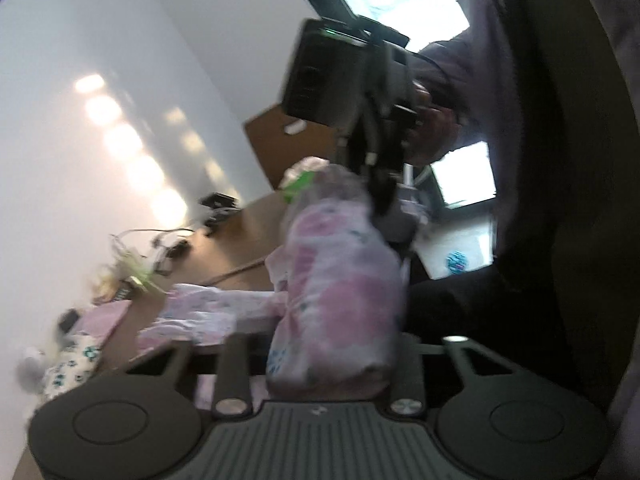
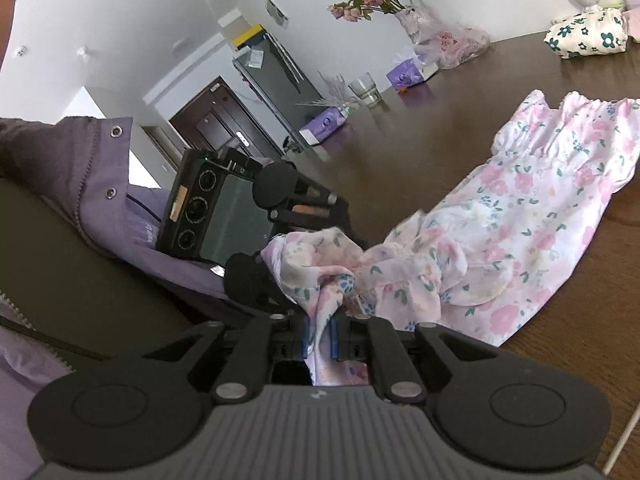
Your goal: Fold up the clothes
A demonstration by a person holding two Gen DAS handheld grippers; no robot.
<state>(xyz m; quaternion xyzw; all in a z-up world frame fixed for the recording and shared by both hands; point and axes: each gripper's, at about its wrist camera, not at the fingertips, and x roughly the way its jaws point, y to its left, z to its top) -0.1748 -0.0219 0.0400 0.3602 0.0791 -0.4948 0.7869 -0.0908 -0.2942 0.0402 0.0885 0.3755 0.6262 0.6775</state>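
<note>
Both grippers have hold of the same floral garment [image 2: 520, 216]. Right gripper [image 2: 320, 338] is pinched tight on a bunched edge of it, cloth squeezed between the blue pads [image 2: 333, 336]. Left gripper [image 1: 320, 354] has a thick wad of the fabric between its fingers and looks clamped on it too, though that view is blurred.

Most of the garment lies spread on the dark table [image 2: 440, 92], its gathered end farthest from the grippers; the near end is lifted and crumpled between the two tools, which sit close together at the table's edge by the person's purple jacket [image 2: 80, 168].

My worry is the bunching: with that much cloth wadded in each grip, a fold laid from here would likely come out lumpy or crooked. A hard pull could also drag the whole piece off the table edge, or slide it toward the glass [image 2: 366, 90] and vase [image 2: 420, 24] beyond.
</note>
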